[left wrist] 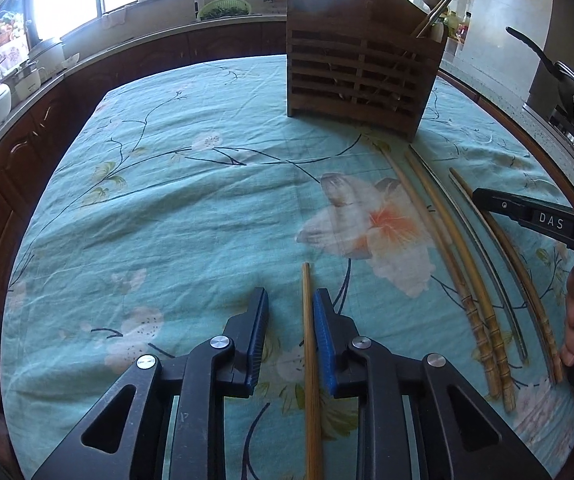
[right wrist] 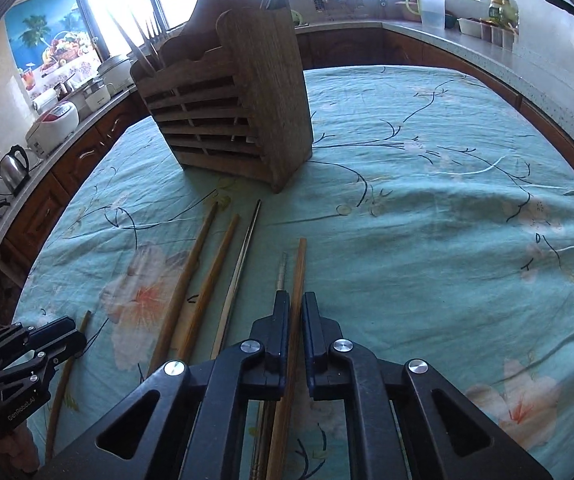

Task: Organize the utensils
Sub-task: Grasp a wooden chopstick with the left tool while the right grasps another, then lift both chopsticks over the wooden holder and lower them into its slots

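Wooden holder [right wrist: 227, 100] behind chopsticks [right wrist: 207, 276] on floral tablecloth [right wrist: 427, 240]

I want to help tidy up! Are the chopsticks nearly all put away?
Only partly. A few utensils already stand in the wooden holder. The right gripper is shut on a wooden chopstick; the left gripper is open around another chopstick that lies apart. Four more chopsticks lie on the floral tablecloth, so most remains.
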{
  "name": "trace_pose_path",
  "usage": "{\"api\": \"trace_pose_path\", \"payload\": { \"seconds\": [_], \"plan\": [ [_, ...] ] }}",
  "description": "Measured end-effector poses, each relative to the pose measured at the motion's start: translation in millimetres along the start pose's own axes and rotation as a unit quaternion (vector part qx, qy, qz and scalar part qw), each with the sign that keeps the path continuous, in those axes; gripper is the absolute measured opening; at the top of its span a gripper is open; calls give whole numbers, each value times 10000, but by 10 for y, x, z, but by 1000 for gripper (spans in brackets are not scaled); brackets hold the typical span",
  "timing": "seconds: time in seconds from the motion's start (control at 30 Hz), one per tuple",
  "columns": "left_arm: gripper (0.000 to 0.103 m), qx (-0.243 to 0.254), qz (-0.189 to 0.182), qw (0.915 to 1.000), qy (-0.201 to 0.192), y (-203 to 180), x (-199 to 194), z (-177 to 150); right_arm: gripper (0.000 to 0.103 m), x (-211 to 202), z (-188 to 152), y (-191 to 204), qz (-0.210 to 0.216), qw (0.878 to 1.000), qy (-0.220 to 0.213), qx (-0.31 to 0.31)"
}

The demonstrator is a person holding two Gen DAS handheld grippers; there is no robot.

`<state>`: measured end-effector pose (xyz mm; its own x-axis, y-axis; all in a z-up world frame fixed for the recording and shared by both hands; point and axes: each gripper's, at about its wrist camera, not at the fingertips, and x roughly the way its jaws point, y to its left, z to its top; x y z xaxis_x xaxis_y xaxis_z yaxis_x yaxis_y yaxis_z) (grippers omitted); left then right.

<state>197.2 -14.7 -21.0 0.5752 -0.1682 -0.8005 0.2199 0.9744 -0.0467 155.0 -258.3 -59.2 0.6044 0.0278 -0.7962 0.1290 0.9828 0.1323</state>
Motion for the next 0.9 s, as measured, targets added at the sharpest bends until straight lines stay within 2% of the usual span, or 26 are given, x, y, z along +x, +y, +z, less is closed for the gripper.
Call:
{"api": "trace_pose_path", "payload": {
  "seconds": [0.3, 0.33, 0.37, 0.5, 0.67, 0.9],
  "plan": [
    [21, 242, 7, 9997, 65, -37, 103, 105, 8, 174, 188, 71, -133, 9997, 47, -207],
    [16, 254, -37, 9997, 44, -33, 102, 101, 8, 181, 196, 73, -138, 9997, 47, -215],
    [5, 232, -59, 9997, 35, -22, 103, 100, 8, 188, 202, 87, -150, 9996, 55, -250],
    [3, 3, -217, 9998, 52, 53, 92, 102, 6, 164, 193, 54, -49, 9998, 32, -197],
    [3, -332, -493, 9982, -77, 182, -59, 107, 6, -109, 179, 6, 193, 9994, -270, -12],
    [3, -601, -749, 9930, -693, 317, -547, 200, 6, -689, 236, -1, 472, 9949, -876, 145]
  ]
}}
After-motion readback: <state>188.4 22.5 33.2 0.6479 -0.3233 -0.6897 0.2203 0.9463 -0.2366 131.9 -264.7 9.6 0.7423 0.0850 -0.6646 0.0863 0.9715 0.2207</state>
